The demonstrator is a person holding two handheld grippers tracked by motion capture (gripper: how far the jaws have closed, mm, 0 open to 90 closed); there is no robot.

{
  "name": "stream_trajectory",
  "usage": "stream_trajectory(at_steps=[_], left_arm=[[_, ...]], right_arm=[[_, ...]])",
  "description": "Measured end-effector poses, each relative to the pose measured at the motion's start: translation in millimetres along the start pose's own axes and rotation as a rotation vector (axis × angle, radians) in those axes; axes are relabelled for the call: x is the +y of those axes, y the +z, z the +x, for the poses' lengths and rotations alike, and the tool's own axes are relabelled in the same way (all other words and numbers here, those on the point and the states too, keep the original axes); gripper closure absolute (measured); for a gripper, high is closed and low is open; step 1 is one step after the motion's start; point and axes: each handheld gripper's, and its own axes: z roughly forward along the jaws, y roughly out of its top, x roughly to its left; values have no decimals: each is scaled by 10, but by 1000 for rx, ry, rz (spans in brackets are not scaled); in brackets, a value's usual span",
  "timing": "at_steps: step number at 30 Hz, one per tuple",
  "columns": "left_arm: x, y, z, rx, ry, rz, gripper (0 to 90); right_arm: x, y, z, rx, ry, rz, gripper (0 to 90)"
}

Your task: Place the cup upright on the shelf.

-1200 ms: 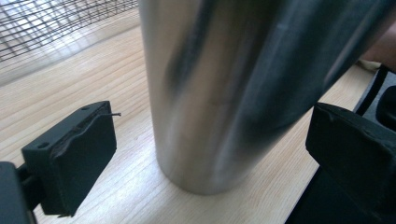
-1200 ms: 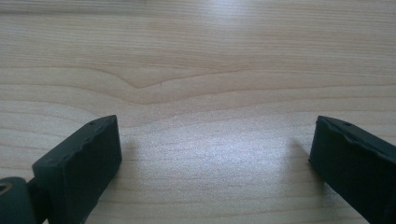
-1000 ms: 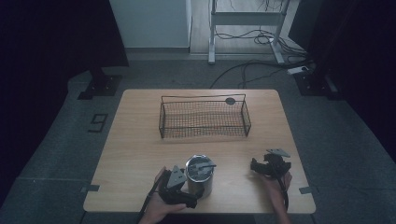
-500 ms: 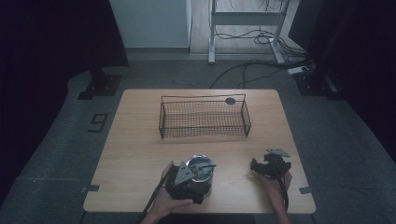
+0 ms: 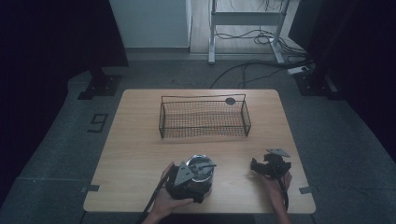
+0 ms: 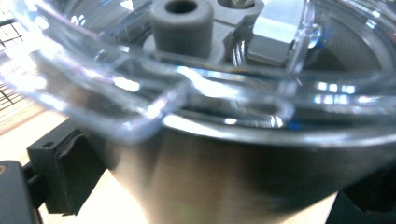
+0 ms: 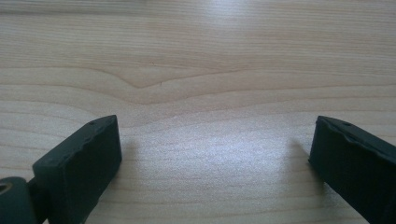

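Steel canister (image 5: 201,176) with its clear lid (image 6: 196,88) stands near the table's (image 5: 140,140) front edge, well in front of the wire basket (image 5: 204,117). Your left gripper (image 5: 187,179) straddles it, jaws either side; whether they clench, you cannot tell. Your right gripper (image 5: 261,167), right of the canister, gapes over bare wood.

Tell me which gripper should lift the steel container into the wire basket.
Left. The left gripper already straddles the steel container, while the right gripper sits apart, jaws open over bare table; wire basket lies ahead.
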Motion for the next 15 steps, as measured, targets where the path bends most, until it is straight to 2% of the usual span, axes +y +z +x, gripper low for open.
stream_trajectory(at_steps=[6,11,15], left_arm=[[-9,-23,-16,9,10,-15,38],[17,-104,-34,3,14,-52,38],[40,-174,-36,15,16,-75,38]], right_arm=[[0,0,0,0,0,0,21],[0,0,-1,0,-2,0,20],[0,0,-1,0,-2,0,21]])
